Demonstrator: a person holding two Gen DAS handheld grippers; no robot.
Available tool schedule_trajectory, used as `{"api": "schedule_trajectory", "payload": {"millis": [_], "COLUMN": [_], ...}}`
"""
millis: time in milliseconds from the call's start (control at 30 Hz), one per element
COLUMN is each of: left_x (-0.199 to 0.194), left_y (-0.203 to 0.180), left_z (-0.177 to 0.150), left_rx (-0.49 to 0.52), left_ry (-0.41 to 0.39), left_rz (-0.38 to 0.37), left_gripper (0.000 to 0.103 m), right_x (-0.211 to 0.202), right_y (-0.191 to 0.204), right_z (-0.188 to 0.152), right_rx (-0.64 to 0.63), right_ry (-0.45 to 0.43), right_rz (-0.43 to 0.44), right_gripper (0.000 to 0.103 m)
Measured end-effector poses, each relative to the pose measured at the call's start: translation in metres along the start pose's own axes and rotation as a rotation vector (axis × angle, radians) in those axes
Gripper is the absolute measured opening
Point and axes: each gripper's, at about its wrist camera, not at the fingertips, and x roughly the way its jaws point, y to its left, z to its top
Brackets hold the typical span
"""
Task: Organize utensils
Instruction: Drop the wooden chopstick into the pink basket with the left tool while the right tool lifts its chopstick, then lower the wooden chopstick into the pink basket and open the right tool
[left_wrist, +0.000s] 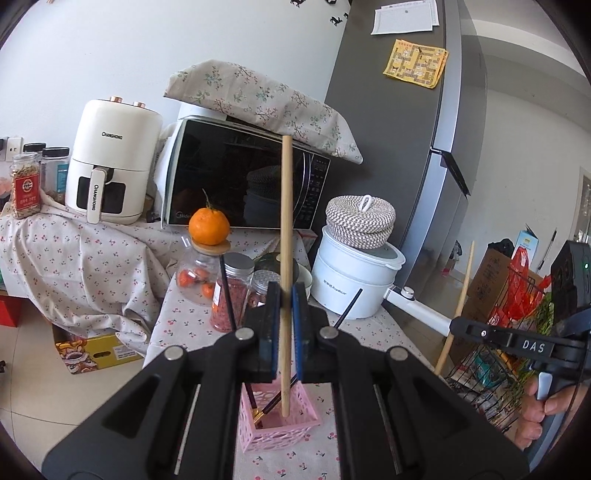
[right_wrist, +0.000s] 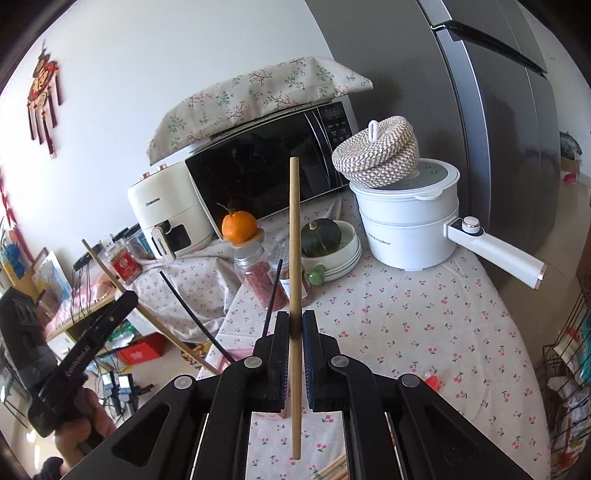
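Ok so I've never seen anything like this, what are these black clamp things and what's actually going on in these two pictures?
No robot here. A person holds a hand-squeezed clamp tool in each hand, and each tool carries a wide-angle camera looking along its two fingers. One picture is from the left tool, the other from the right tool, so each also catches the other at its edge.

Each tool is shut on one pale wooden chopstick, held roughly upright: the left chopstick has its lower end in a pink basket that already holds dark chopsticks; the right chopstick hangs above the cherry-print tablecloth.

Also on the table: a microwave, an air fryer, a white electric pot, jars, an orange and a green squash.
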Motion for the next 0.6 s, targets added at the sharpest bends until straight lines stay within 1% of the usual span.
{"api": "schedule_trajectory", "payload": {"millis": [67, 200, 300, 500, 533, 567, 600], "left_x": [0.012, 0.033, 0.043, 0.053, 0.053, 0.052, 0.049], "left_y": [0.0, 0.005, 0.012, 0.012, 0.011, 0.009, 0.008], "left_z": [-0.006, -0.017, -0.023, -0.03, -0.03, -0.029, -0.027], "left_rx": [0.008, 0.0, -0.032, -0.036, -0.031, -0.025, -0.023], "left_ry": [0.027, 0.094, 0.14, 0.198, 0.201, 0.206, 0.207], "left_rz": [-0.004, 0.025, 0.036, 0.044, 0.045, 0.045, 0.042], "left_gripper": [0.007, 0.007, 0.007, 0.008, 0.009, 0.016, 0.026], "right_x": [0.003, 0.007, 0.009, 0.009, 0.009, 0.01, 0.011], "right_y": [-0.003, -0.01, -0.012, -0.004, -0.002, -0.001, 0.001], "right_z": [0.001, 0.001, 0.001, 0.002, 0.002, 0.002, 0.002], "right_rx": [0.011, 0.031, 0.037, 0.019, 0.019, 0.022, 0.027], "right_ry": [0.002, -0.001, -0.005, -0.031, -0.035, -0.038, -0.038], "right_rz": [0.002, 0.001, 0.008, 0.047, 0.049, 0.053, 0.058], "right_gripper": [0.007, 0.007, 0.007, 0.007, 0.007, 0.007, 0.007]}}
